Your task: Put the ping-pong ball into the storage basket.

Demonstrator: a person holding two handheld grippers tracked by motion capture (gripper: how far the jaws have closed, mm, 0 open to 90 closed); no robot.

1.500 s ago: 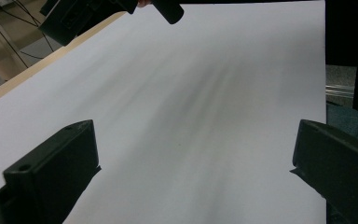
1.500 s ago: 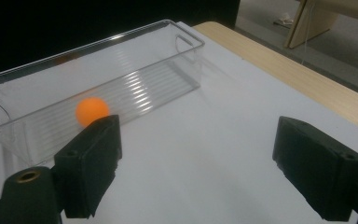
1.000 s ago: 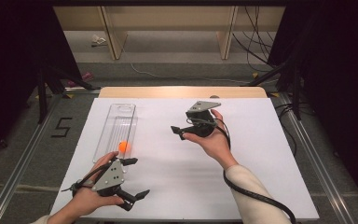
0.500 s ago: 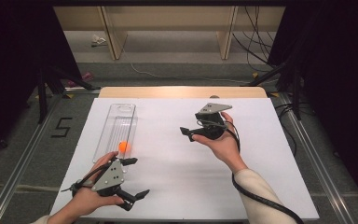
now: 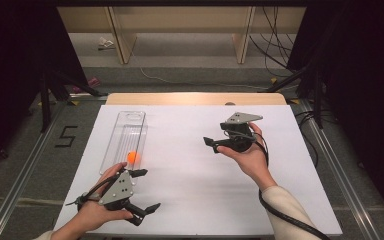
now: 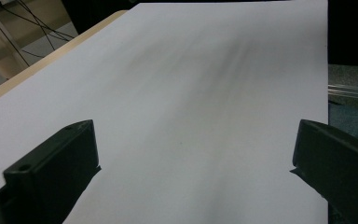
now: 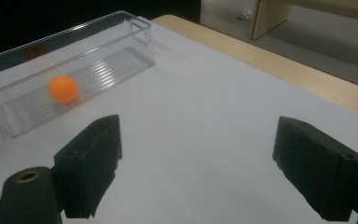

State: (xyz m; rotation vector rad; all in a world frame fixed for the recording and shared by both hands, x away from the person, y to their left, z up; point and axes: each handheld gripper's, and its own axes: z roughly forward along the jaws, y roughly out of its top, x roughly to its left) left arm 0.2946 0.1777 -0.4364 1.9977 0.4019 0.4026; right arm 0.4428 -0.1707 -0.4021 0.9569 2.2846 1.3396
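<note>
High view. One clear tray (image 5: 125, 134), long and narrow, lying on the white sheet (image 5: 190, 170) toward the table's left side; inside it, one orange ball (image 5: 133, 157), near the tray's near end. Two grippers counted. Left gripper (image 5: 145, 191) held low at the near left of the sheet, jaws spread and empty, pointing rightward; ball just beyond the farther jaw, apart from it, inside the tray. Right gripper (image 5: 214, 145) held above the sheet right of centre, pointing left toward the tray; well apart from the ball; jaw gap hard to judge from here. One grey three-cornered plate on top of each gripper, and one black cable trailing from the right one past the sleeve.

Left gripper view. Two black jaws rising at the lower left and lower right corners, set wide apart, nothing between them. Bare white sheet ahead, a strip of wooden table edge (image 6: 51, 49) at upper left.

Right gripper view. Two black jaws spread wide, pinching nothing. Tray at upper left, seen along its length, resting on the sheet; one ball inside on the ribbed floor, beyond and left of the left-hand jaw, clear of both. Wooden table edge running along the upper right.
</note>
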